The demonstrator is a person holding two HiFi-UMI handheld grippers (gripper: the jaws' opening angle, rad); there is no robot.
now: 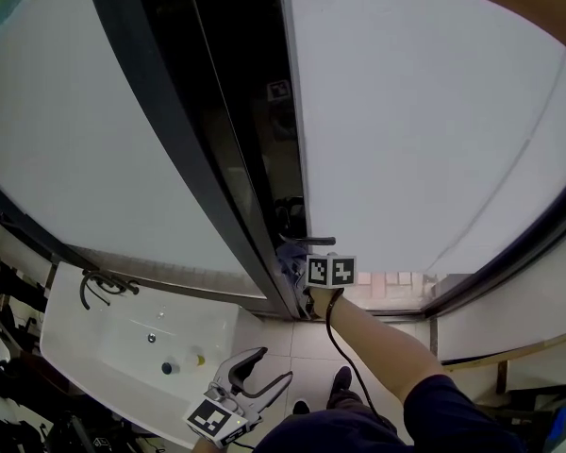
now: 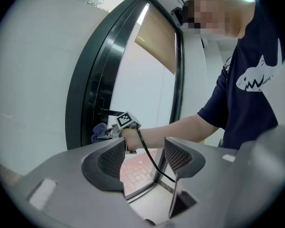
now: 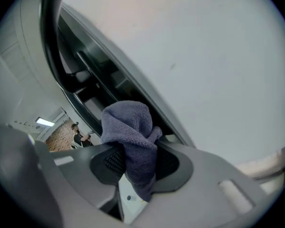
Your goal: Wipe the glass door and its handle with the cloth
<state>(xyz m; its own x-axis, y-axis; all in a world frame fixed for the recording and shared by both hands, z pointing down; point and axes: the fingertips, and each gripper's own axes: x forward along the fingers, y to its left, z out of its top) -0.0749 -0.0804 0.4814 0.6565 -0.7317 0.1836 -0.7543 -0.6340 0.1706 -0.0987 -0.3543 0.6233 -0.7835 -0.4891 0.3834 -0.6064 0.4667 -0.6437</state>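
Lower left: a white sink [image 1: 123, 333] stands just left of the left claw [image 1: 269, 366]. That claw hangs low and well apart from the door, its jaws wide and nothing between them. It is judged to be parked out of the way so that the working arm has room. Centre: the dark door frame [image 1: 217, 159] runs up the middle of the head view. At its lower part the cloth [image 3: 133, 137] is bunched against the door edge, just beside the handle [image 1: 319, 242]. Whether the cloth touches the handle itself cannot be told. The right claw [image 3: 135, 163], on an outstretched arm, is clamped on the cloth's lower folds. A rounded wad projects ahead of the jaw tips, judged so that fabric, not the claw, meets the door. Cloth condition: grey-violet, soft looped pile, crumpled, with no dirt or wetness visible. Right: the frosted glass pane [image 1: 434, 111] reads as an even white with no streaks discernible. Judgement: the handle area is the step in hand. Whether the broad pane has been wiped cannot be told.
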